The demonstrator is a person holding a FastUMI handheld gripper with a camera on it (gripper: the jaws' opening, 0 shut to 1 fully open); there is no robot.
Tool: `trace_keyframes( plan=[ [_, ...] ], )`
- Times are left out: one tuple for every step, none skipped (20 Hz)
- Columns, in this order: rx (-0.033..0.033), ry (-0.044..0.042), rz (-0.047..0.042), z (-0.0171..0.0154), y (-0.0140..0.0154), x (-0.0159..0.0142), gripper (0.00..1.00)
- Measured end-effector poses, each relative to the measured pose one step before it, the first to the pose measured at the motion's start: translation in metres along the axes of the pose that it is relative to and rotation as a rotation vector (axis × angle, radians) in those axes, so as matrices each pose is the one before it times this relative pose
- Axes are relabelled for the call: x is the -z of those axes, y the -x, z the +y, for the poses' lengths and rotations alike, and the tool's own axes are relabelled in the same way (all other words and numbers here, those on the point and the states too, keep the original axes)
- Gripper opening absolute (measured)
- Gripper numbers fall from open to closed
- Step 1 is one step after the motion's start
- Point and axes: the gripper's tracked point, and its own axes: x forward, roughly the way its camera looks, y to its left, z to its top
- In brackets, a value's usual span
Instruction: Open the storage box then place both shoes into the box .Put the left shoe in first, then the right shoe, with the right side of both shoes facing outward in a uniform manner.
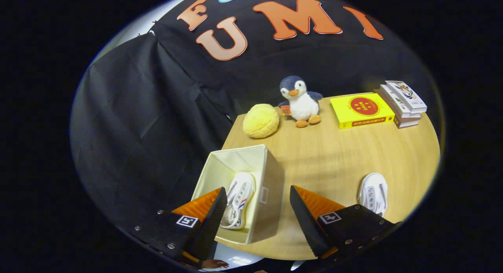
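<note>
An open cream fabric storage box [271, 186] stands at the table's near left corner, below my gripper [257, 208]. One white sneaker [239, 200] with a red and blue stripe lies on its side inside the box. The other white sneaker [373, 191] rests on the table to the right, just beyond my right finger [304, 218]. The gripper hangs above the box's right wall, open, with nothing between its fingers. My left finger [210, 218] covers part of the box's near left corner.
On the wooden round table [334, 155], a yellow plush ball [261, 120] and a penguin toy [300, 101] sit at the far side. A yellow book [361, 110] and a stack of books [402, 104] lie at the far right. A hand [214, 264] shows beneath the left finger.
</note>
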Motion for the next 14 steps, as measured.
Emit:
trace_keyframes(
  plan=[
    [0.03007, 0.01737, -0.00958, -0.01800, 0.00513, 0.00166, 0.96],
    [0.03970, 0.01685, -0.00608, -0.01887, 0.00559, 0.00361, 0.96],
    [0.03284, 0.01546, -0.00130, -0.01806, 0.00401, 0.00465, 0.96],
    [0.03378, 0.00634, 0.00021, -0.01596, 0.00142, 0.00612, 0.96],
    [0.02861, 0.00647, 0.00708, -0.01641, 0.00208, 0.00812, 0.96],
    [0.02592, 0.00293, 0.00828, -0.01495, 0.00105, 0.00845, 0.96],
    [0.02500, 0.00462, 0.00981, -0.01625, 0.00089, 0.00964, 0.96],
    [0.02394, 0.00470, 0.00923, -0.01508, 0.00031, 0.01052, 0.96],
    [0.02968, 0.00757, 0.01282, -0.01624, 0.00031, 0.01109, 0.96],
    [0.03038, 0.00811, 0.01467, -0.01689, 0.00026, 0.01187, 0.96],
    [0.03081, 0.00538, 0.01296, -0.01642, -0.00208, 0.01103, 0.96],
    [0.02591, 0.00448, 0.01702, -0.01397, -0.00297, 0.01155, 0.94],
    [0.02140, 0.00388, 0.01970, -0.01335, -0.00194, 0.01123, 0.92],
    [0.01567, 0.00349, 0.01648, -0.01033, -0.00327, 0.00885, 0.91]
  ],
)
